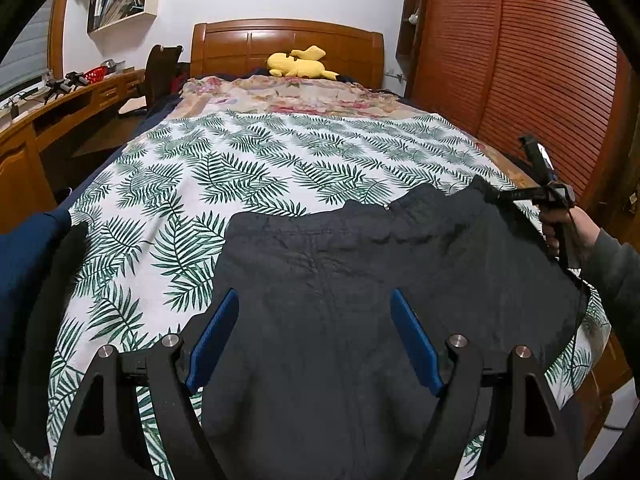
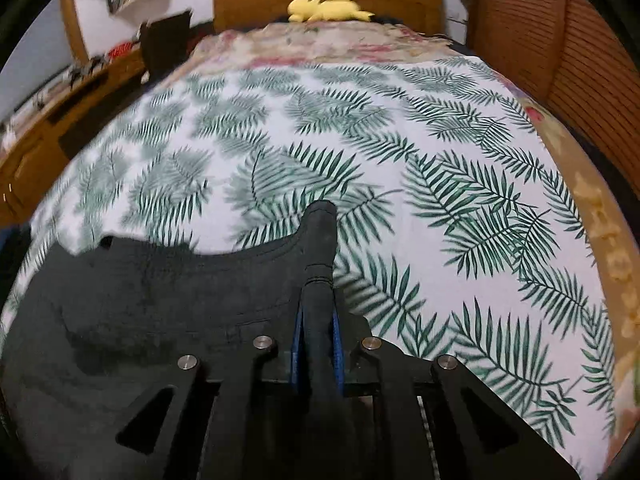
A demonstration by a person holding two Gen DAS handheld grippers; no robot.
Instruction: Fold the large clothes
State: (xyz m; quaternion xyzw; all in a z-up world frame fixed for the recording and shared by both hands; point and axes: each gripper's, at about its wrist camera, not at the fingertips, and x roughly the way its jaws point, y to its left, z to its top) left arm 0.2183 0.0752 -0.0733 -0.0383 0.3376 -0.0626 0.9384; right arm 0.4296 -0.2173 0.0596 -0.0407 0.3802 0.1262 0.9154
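A large black garment (image 1: 360, 272) lies spread on the palm-leaf bedsheet (image 1: 224, 168), waistband toward the headboard. My left gripper (image 1: 314, 304) is open, its blue pads (image 1: 214, 340) apart above the garment's near part, holding nothing. My right gripper (image 1: 498, 196) is at the garment's far right corner. In the right wrist view that gripper (image 2: 318, 312) is shut on a bunched black corner of the garment (image 2: 160, 300), which pokes out past the blue pads (image 2: 338, 348) above the sheet (image 2: 440, 160).
A yellow plush toy (image 1: 298, 64) lies by the wooden headboard (image 1: 288, 46). A floral blanket (image 1: 288, 96) covers the far bed. A wooden desk (image 1: 60, 112) and chair (image 1: 160, 68) stand left. A slatted wooden wardrobe (image 1: 520, 60) stands right. Dark blue cloth (image 1: 28, 264) is at the near left.
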